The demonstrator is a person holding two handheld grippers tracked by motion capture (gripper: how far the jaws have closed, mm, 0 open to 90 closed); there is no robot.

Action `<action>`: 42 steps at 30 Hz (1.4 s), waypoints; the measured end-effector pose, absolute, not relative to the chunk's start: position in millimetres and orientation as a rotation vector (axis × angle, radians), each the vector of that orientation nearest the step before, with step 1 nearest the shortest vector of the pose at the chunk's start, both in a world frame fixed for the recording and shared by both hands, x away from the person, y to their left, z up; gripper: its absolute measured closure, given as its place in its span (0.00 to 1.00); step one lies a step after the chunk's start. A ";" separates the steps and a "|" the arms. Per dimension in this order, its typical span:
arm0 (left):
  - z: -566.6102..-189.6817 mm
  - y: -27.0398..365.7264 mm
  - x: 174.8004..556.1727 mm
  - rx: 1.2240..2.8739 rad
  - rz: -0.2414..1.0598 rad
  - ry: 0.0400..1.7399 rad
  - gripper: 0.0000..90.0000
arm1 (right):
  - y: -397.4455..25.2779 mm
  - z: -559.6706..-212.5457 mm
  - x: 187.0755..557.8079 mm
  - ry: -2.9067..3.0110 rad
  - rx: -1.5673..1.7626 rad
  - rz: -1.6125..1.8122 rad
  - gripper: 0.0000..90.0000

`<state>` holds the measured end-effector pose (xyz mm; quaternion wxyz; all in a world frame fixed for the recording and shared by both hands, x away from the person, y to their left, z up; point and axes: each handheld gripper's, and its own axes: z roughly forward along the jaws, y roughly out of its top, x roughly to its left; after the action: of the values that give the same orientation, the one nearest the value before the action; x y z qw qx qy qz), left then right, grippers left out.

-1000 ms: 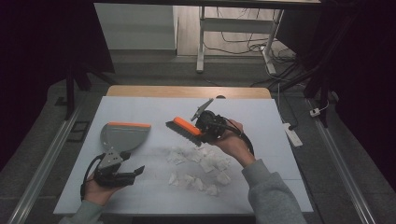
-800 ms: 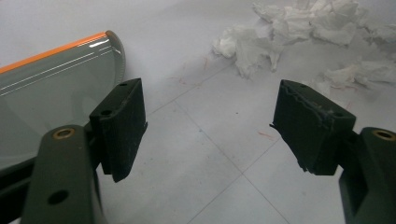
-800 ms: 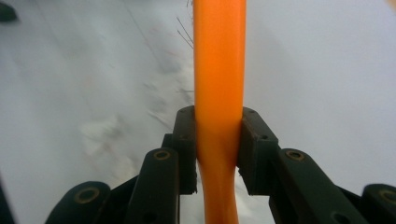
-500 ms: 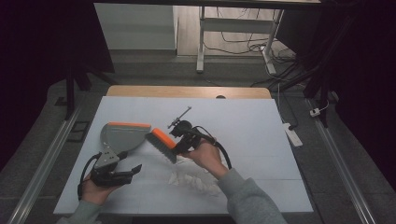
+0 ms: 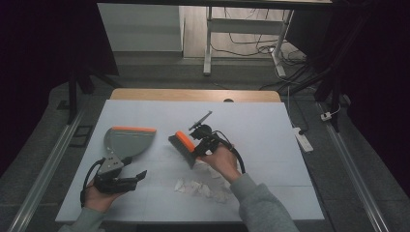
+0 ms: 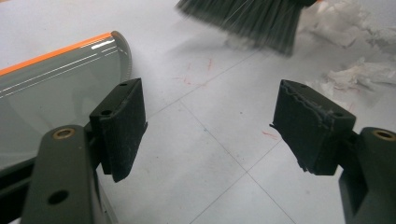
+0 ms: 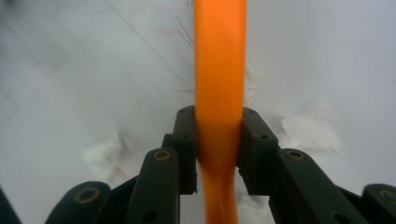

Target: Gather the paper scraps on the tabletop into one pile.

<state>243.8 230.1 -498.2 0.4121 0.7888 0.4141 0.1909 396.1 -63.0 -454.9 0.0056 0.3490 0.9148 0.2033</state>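
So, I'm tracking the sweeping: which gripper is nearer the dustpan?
Left. The left gripper sits just beside the dustpan, jaws open; the right gripper, clamping the brush, is farther off.

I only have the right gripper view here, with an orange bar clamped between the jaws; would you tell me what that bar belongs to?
Observer: It is the handle of a hand brush with an orange back and dark bristles, held by the right gripper.
Operator: Thank you. Where is the dustpan?
Observer: The grey dustpan with an orange lip lies flat on the table, to the left of the brush.
Operator: Is the other gripper holding it?
Observer: No; the left gripper has its jaws open with nothing between them, just beside the dustpan.
Operator: And the white scraps?
Observer: The torn paper pieces lie on the table below the brush, near the right hand.
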 end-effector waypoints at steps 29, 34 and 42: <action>-498.8 237.9 244.2 1.970 0.489 1.067 0.29 | -41.1 -444.4 303.2 3.156 0.606 0.653 0.79; -499.2 237.7 244.0 1.970 0.483 1.069 0.29 | -32.6 -457.4 308.5 3.147 0.560 0.560 0.79; -499.4 237.5 244.4 1.971 0.484 1.068 0.29 | -70.9 -450.0 345.4 2.989 0.790 0.508 0.79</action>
<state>244.4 237.5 -499.4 0.4114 0.7833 0.4246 0.1924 345.4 -70.9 -450.0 0.0044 0.2522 0.9540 0.1623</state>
